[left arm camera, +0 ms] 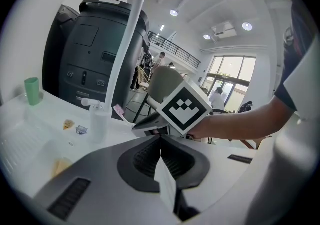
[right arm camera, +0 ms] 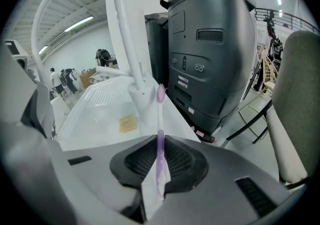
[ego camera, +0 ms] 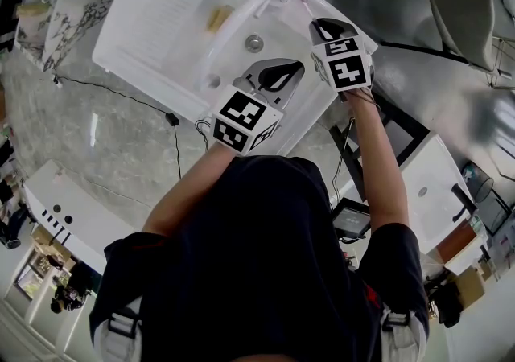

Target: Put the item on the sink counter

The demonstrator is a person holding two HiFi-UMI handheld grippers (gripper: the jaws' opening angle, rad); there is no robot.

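Observation:
A pink-purple toothbrush (right arm camera: 160,134) stands out from my right gripper (right arm camera: 159,169), which is shut on its handle, with the bristle head pointing ahead toward the base of the white faucet (right arm camera: 120,29). In the head view the right gripper (ego camera: 326,28) hovers over the right rim of the white sink (ego camera: 161,22), close to the faucet (ego camera: 241,14). My left gripper (ego camera: 278,79) hangs beside it over the basin near the drain (ego camera: 254,43). Its jaws meet with nothing between them (left arm camera: 161,159). The left gripper view also catches the toothbrush head (left arm camera: 119,112) sticking out past the right gripper's cube (left arm camera: 185,106).
Yellow sponge-like pieces (ego camera: 219,16) lie on the sink's flat part. A green cup (left arm camera: 32,90) stands at its far end. A tall black machine (right arm camera: 210,44) stands just behind the counter, and a grey chair (right arm camera: 297,99) is off to the right.

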